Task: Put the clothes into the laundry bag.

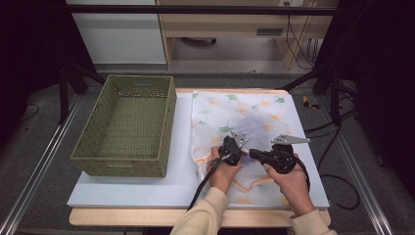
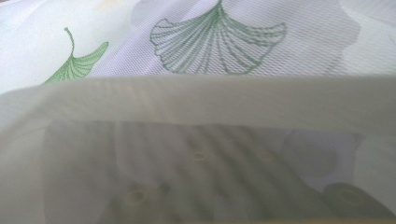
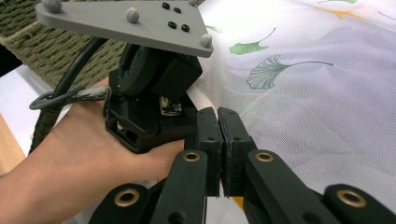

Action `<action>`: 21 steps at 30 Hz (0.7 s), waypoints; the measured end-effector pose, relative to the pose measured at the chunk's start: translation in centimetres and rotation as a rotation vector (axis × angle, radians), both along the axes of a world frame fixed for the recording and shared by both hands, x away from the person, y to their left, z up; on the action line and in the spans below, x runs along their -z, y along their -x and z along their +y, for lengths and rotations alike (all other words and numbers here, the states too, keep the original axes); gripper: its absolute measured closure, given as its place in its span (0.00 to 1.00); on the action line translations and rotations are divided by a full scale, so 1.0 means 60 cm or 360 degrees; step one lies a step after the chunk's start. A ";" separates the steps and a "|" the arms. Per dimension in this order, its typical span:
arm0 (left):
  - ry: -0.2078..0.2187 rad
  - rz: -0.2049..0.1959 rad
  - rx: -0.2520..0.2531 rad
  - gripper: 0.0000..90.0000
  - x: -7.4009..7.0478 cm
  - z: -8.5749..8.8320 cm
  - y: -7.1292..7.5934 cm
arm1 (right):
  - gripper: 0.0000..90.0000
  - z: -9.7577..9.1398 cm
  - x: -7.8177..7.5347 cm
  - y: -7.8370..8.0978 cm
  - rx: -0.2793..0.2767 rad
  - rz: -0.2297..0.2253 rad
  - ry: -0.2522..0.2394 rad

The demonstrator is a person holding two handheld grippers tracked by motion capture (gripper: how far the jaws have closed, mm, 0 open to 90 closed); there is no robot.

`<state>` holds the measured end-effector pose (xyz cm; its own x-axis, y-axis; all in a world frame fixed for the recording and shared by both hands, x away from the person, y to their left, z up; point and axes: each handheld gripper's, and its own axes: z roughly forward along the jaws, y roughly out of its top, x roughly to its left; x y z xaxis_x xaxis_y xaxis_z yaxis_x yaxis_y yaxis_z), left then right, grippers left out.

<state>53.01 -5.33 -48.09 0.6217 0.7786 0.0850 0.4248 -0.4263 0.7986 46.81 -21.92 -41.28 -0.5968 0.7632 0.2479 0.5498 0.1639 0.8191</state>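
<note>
Both hand-held grippers, left [image 1: 234, 150] and right [image 1: 258, 155], pinch the leaf-print cloth [image 1: 244, 115]; green basket [image 1: 128, 127] empty.

A sheer leaf-printed cloth [image 1: 244, 132] lies spread on the white table [image 1: 122, 188], just right of a green woven basket [image 1: 128, 126]. The left gripper [image 1: 234, 149] and right gripper [image 1: 259, 154] meet at the cloth's near part, jaws closed.

One sheer white cloth printed with green and orange ginkgo leaves [image 1: 240, 122] lies along the table's [image 1: 122, 188] right edge. One olive woven rectangular basket [image 1: 128, 125] sits at its left edge. Two black handheld grippers, the left gripper [image 1: 234, 149] and the right gripper [image 1: 255, 154], meet over the cloth.
</note>
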 end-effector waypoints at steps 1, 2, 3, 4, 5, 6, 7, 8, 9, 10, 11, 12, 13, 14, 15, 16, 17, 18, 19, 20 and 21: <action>-0.0002 0.0002 0.0000 1.00 -0.001 0.000 -0.001 | 0.99 -0.001 0.000 0.000 -0.0003 -0.0003 0.0002; 0.0000 -0.0001 -0.0003 1.00 -0.001 0.000 -0.002 | 0.99 -0.002 0.000 -0.001 -0.0003 -0.0004 -0.0001; -0.0001 -0.0004 -0.0007 1.00 0.000 0.000 -0.003 | 0.98 -0.001 0.000 -0.001 0.0003 0.0002 -0.0008; 0.0006 0.0001 -0.0008 1.00 0.000 -0.001 -0.004 | 0.98 -0.001 0.001 -0.002 0.0001 -0.0001 -0.0010; 0.0002 -0.0002 -0.0010 1.00 0.000 0.000 -0.005 | 0.99 -0.001 0.001 -0.003 0.0002 -0.0005 -0.0008; 0.0006 -0.0003 -0.0014 1.00 0.001 -0.001 -0.005 | 0.99 -0.001 0.002 -0.003 0.0001 -0.0003 -0.0009; 0.0003 -0.0006 -0.0014 1.00 0.001 -0.001 -0.006 | 0.99 -0.002 0.001 -0.004 0.0004 0.0004 -0.0015; 0.0004 -0.0010 -0.0015 1.00 0.001 -0.002 -0.007 | 0.99 -0.002 0.001 -0.004 0.0007 0.0002 -0.0014; -0.0001 -0.0008 -0.0014 1.00 0.001 -0.002 -0.008 | 0.99 -0.002 0.001 -0.004 0.0010 0.0006 -0.0017; -0.0001 -0.0010 -0.0016 1.00 0.000 -0.003 -0.008 | 0.99 -0.003 0.002 -0.005 0.0008 0.0007 -0.0022; -0.0003 -0.0016 -0.0017 1.00 0.000 -0.003 -0.009 | 0.99 -0.004 0.002 -0.006 0.0012 0.0004 -0.0024; -0.0006 -0.0018 -0.0019 1.00 0.000 -0.003 -0.009 | 0.99 -0.004 0.002 -0.006 0.0013 0.0009 -0.0029; -0.0004 -0.0019 -0.0024 1.00 0.001 -0.003 -0.010 | 0.99 -0.004 0.002 -0.006 0.0013 0.0009 -0.0030; -0.0004 -0.0020 -0.0025 1.00 0.001 -0.003 -0.010 | 0.99 -0.003 0.001 -0.006 0.0013 0.0008 -0.0032; -0.0003 -0.0019 -0.0025 1.00 0.001 -0.003 -0.011 | 0.99 -0.002 0.001 -0.006 0.0010 0.0006 -0.0030; -0.0005 -0.0020 -0.0027 1.00 0.001 -0.003 -0.011 | 0.99 -0.001 0.000 -0.005 0.0016 0.0013 -0.0031; -0.0004 -0.0020 -0.0029 1.00 0.001 -0.003 -0.011 | 0.99 -0.001 0.001 -0.006 0.0011 0.0005 -0.0025; 0.0001 -0.0022 -0.0035 1.00 0.002 -0.003 -0.012 | 0.99 0.000 0.001 -0.006 0.0011 0.0005 -0.0027; -0.0002 -0.0023 -0.0033 1.00 0.002 -0.004 -0.012 | 0.99 0.000 0.001 -0.006 0.0015 0.0013 -0.0030; -0.0014 -0.0023 -0.0030 1.00 0.002 -0.004 -0.013 | 0.99 -0.001 0.001 -0.006 0.0014 0.0014 -0.0029; -0.0009 -0.0025 -0.0037 1.00 0.002 -0.005 -0.014 | 0.99 -0.002 0.001 -0.007 0.0009 0.0005 -0.0027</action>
